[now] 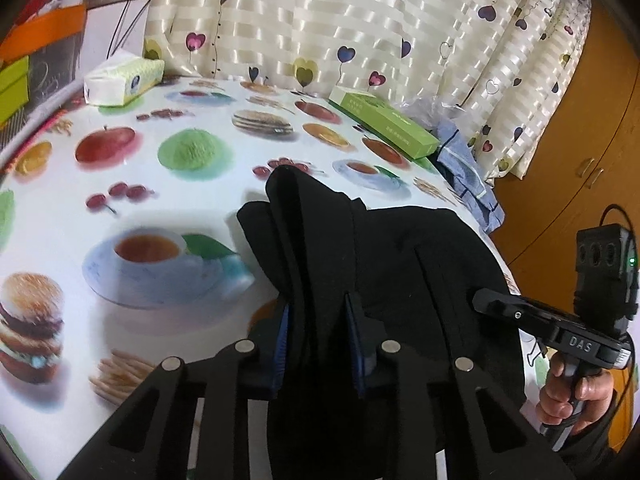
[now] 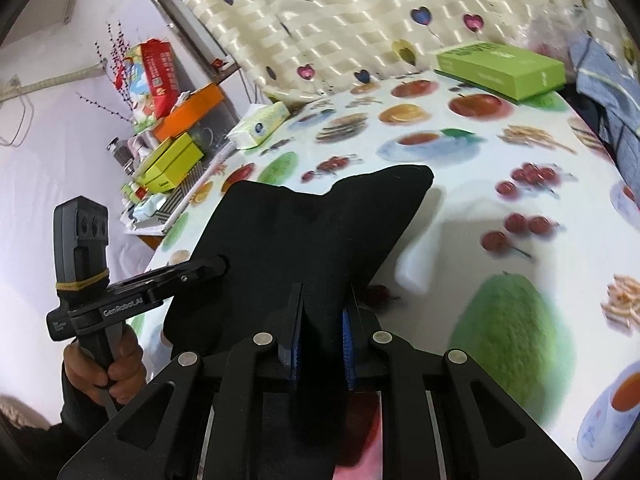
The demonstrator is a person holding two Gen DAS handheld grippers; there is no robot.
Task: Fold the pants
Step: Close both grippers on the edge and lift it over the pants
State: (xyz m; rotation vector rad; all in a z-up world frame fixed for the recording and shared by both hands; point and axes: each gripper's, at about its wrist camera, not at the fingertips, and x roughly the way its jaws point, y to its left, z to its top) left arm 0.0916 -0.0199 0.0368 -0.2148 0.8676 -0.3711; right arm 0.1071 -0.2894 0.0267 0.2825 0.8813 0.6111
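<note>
Both tongs are pinching the black fabric pants (image 1: 360, 280), which are hanging bunched between them above the table. Left tongs (image 1: 320, 324), seen in the left wrist view, are pressing their blue-padded fingers (image 1: 283, 336) against a thick fold of the cloth; right tongs (image 2: 323, 316), seen in the right wrist view, are clamping a second fold in the same way. In each view the opposite tool is appearing at the frame edge, its tip touching the dark cloth, with the person's right hand (image 1: 572, 396) and left hand (image 2: 108, 376) gripping the handles.

Beneath the garment, the table (image 1: 60, 220) is carrying a white glossy cloth printed with fruit, teacups and burgers. Behind it, a cream striped curtain with heart motifs (image 1: 340, 12) is hanging along the far edge. A flat, long green cardboard box (image 2: 500, 68) is lying at the far right side of the table, just beside a crumpled blue checked cloth (image 1: 468, 176) that is draping over the table edge. A pale green and white tissue pack (image 1: 120, 80) is resting at the far left corner. Stacked orange and lime boxes (image 2: 176, 140) are sitting on a side shelf beyond the table.
</note>
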